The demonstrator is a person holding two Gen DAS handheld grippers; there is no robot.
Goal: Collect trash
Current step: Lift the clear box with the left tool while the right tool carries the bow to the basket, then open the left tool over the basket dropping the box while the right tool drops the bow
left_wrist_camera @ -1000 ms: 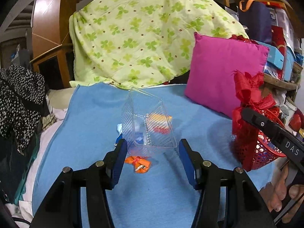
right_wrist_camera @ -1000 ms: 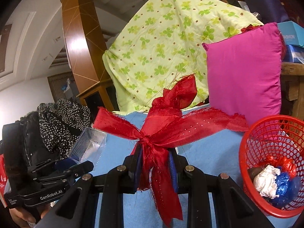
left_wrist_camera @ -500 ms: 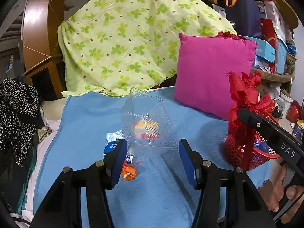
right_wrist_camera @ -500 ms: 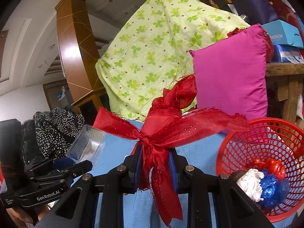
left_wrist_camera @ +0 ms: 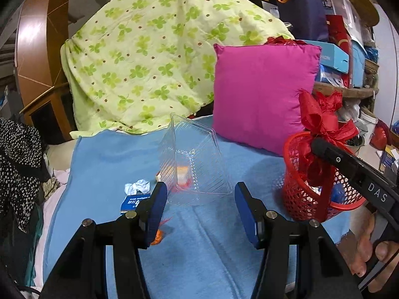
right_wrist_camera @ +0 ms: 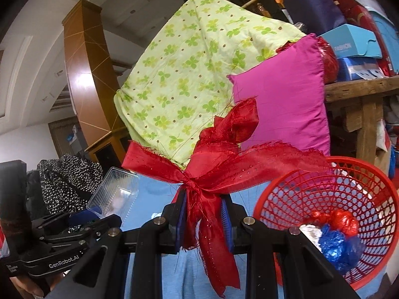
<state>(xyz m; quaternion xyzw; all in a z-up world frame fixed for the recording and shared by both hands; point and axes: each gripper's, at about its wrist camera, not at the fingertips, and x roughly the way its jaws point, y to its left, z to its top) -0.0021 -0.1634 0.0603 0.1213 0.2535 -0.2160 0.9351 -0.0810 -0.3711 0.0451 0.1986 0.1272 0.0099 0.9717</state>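
A clear plastic clamshell box (left_wrist_camera: 192, 159) stands tilted between the fingers of my left gripper (left_wrist_camera: 199, 196), which is shut on it above the blue blanket (left_wrist_camera: 104, 164). The right wrist view shows the same box (right_wrist_camera: 114, 194) lifted at the left gripper's tip. My right gripper (right_wrist_camera: 203, 206) is shut on a frayed red ribbon bow (right_wrist_camera: 219, 164), just left of the red mesh basket (right_wrist_camera: 299, 199). Crumpled white, blue and red trash lies in the basket. On the blanket lie a white tissue (left_wrist_camera: 138, 186), a blue wrapper (left_wrist_camera: 134, 200) and an orange wrapper (left_wrist_camera: 158, 236).
A pink pillow (left_wrist_camera: 261, 99) leans against a green clover quilt (left_wrist_camera: 149, 62) at the back. A black spotted garment (left_wrist_camera: 17, 162) hangs at the left. A wooden shelf (right_wrist_camera: 361, 84) stacked with boxes stands behind the basket. A person's hand (left_wrist_camera: 369, 249) grips the right tool.
Both grippers have moved to the right with their loads. The red basket now shows nearer and larger in both views, and the loose trash on the blanket has slid left.
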